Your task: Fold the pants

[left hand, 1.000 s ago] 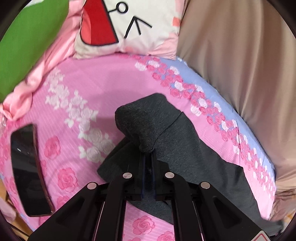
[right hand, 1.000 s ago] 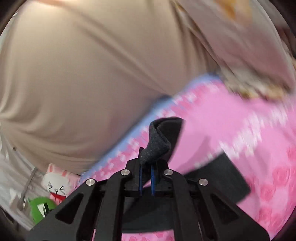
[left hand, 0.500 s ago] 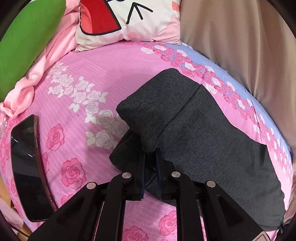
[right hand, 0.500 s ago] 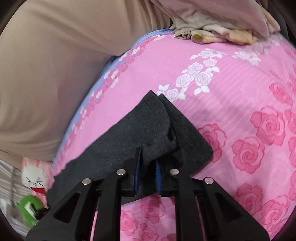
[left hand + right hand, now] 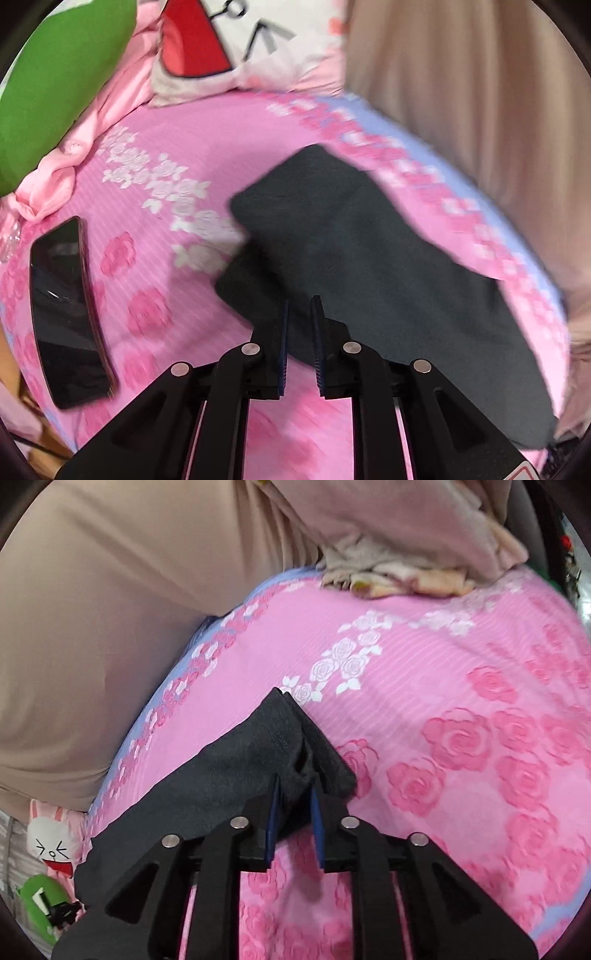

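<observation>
Both grippers, left [image 5: 299, 317] and right [image 5: 294, 801], have just parted their fingers, seemingly releasing the dark pants [image 5: 369, 266], which now lie doubled over on the pink bedsheet [image 5: 207, 147]; this fold looks finished.

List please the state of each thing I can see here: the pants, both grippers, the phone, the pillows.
pants: folded over, lying flat on the bedsheet.
left gripper: open, holding nothing, over the edge of the pants.
right gripper: open, a fold of the pants between the fingers, not clamped.
phone: lying flat, screen dark.
cartoon pillow: propped at the head of the bed.
green pillow: beside it, leaning.
</observation>
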Available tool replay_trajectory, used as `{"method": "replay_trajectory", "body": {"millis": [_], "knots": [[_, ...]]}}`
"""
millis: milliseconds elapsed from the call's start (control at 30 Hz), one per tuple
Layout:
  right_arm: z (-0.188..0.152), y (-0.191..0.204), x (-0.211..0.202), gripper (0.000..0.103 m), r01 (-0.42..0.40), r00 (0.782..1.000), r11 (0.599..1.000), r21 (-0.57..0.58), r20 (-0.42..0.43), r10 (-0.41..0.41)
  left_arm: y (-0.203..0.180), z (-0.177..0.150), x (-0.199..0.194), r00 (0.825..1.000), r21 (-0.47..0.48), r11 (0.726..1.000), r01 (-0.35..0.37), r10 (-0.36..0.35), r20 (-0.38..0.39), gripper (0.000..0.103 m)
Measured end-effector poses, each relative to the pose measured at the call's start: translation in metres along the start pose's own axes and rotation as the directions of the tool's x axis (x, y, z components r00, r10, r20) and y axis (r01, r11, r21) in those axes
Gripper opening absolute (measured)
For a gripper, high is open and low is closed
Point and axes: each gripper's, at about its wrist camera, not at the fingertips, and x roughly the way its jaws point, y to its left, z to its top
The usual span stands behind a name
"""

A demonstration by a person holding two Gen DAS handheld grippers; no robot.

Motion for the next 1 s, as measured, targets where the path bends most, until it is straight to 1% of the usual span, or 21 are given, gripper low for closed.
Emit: {"method": "replay_trajectory", "body": {"millis": [67, 167, 200, 267, 300, 367, 433, 467, 500, 533, 567, 600, 667, 700, 733, 767, 800, 867, 900, 933, 1000], "knots": [[-0.015, 0.016, -0.015, 0.024, -0.046, 0.999, 0.998, -0.053, 0.003, 0.047, -0.016, -0.015, -0.022, 0.998, 0.01, 0.998, 0.06, -0.06, 0.022, 0.015], [-0.046, 0.065, -0.027, 0.032, -0.11, 0.994, 0.967, -0.228, -0.009, 0.111, -0.049, -0.033, -0.031, 0.989, 0.064, 0.987, 0.147, -0.148, 0.019, 0.018], [-0.056, 0.087, -0.025, 0.04, -0.131, 0.991, 0.948, -0.289, -0.028, 0.128, -0.064, -0.04, -0.027, 0.983, 0.082, 0.98, 0.183, -0.184, -0.006, 0.018], [-0.083, 0.128, -0.018, 0.042, -0.199, 0.98, 0.897, -0.394, -0.091, 0.178, -0.093, -0.053, -0.008, 0.969, 0.114, 0.963, 0.245, -0.237, -0.073, 0.019], [-0.099, 0.148, -0.011, 0.042, -0.24, 0.97, 0.869, -0.433, -0.138, 0.2, -0.103, -0.057, 0.002, 0.966, 0.114, 0.961, 0.252, -0.242, -0.094, 0.019], [-0.128, 0.174, 0.002, 0.043, -0.297, 0.952, 0.834, -0.465, -0.209, 0.222, -0.118, -0.067, 0.023, 0.956, 0.11, 0.955, 0.274, -0.258, -0.141, 0.019], [-0.152, 0.192, 0.013, 0.045, -0.314, 0.944, 0.808, -0.498, -0.256, 0.209, -0.13, -0.078, 0.044, 0.947, 0.09, 0.954, 0.285, -0.265, -0.183, 0.019], [-0.159, 0.197, 0.015, 0.045, -0.316, 0.943, 0.802, -0.507, -0.264, 0.205, -0.133, -0.082, 0.048, 0.951, 0.098, 0.956, 0.276, -0.257, -0.173, 0.011], [-0.168, 0.203, 0.017, 0.045, -0.324, 0.939, 0.792, -0.517, -0.278, 0.202, -0.135, -0.084, 0.048, 0.961, 0.105, 0.962, 0.251, -0.235, -0.148, 0.0], [-0.173, 0.208, 0.017, 0.045, -0.32, 0.94, 0.788, -0.526, -0.277, 0.197, -0.133, -0.086, 0.047, 0.959, 0.099, 0.961, 0.258, -0.243, -0.146, 0.0], [-0.176, 0.212, 0.015, 0.045, -0.328, 0.939, 0.784, -0.527, -0.275, 0.207, -0.129, -0.087, 0.044, 0.944, 0.076, 0.949, 0.305, -0.291, -0.153, 0.0], [-0.178, 0.215, 0.012, 0.045, -0.35, 0.931, 0.782, -0.516, -0.287, 0.228, -0.127, -0.09, 0.039, 0.939, 0.071, 0.944, 0.321, -0.308, -0.152, 0.0], [-0.182, 0.22, 0.011, 0.045, -0.389, 0.914, 0.782, -0.487, -0.309, 0.263, -0.124, -0.096, 0.028, 0.949, 0.106, 0.948, 0.3, -0.285, -0.134, 0.0], [-0.183, 0.224, 0.014, 0.046, -0.385, 0.915, 0.779, -0.495, -0.311, 0.256, -0.122, -0.099, 0.028, 0.953, 0.113, 0.952, 0.285, -0.269, -0.136, 0.0], [-0.183, 0.231, 0.018, 0.046, -0.358, 0.927, 0.773, -0.524, -0.296, 0.229, -0.12, -0.1, 0.03, 0.954, 0.108, 0.954, 0.278, -0.261, -0.148, 0.0], [-0.186, 0.238, 0.021, 0.046, -0.337, 0.936, 0.761, -0.554, -0.286, 0.206, -0.118, -0.101, 0.031, 0.949, 0.092, 0.953, 0.289, -0.273, -0.156, 0.0], [-0.19, 0.248, 0.024, 0.046, -0.33, 0.939, 0.741, -0.585, -0.285, 0.193, -0.116, -0.1, 0.031, 0.947, 0.08, 0.952, 0.297, -0.282, -0.155, 0.0], [-0.198, 0.266, 0.026, 0.046, -0.345, 0.935, 0.698, -0.627, -0.294, 0.198, -0.108, -0.093, 0.026, 0.952, 0.048, 0.957, 0.287, -0.279, -0.127, 0.005], [-0.202, 0.274, 0.028, 0.046, -0.35, 0.934, 0.673, -0.651, -0.3, 0.194, -0.1, -0.086, 0.023, 0.953, 0.017, 0.958, 0.287, -0.284, -0.104, 0.008], [-0.207, 0.284, 0.03, 0.046, -0.333, 0.94, 0.644, -0.688, -0.291, 0.176, -0.09, -0.077, 0.022, 0.953, -0.015, 0.957, 0.291, -0.291, -0.084, 0.017], [-0.217, 0.295, 0.037, 0.045, -0.308, 0.949, 0.593, -0.744, -0.281, 0.141, -0.064, -0.056, 0.014, 0.955, -0.084, 0.953, 0.291, -0.295, -0.034, 0.022]]}}
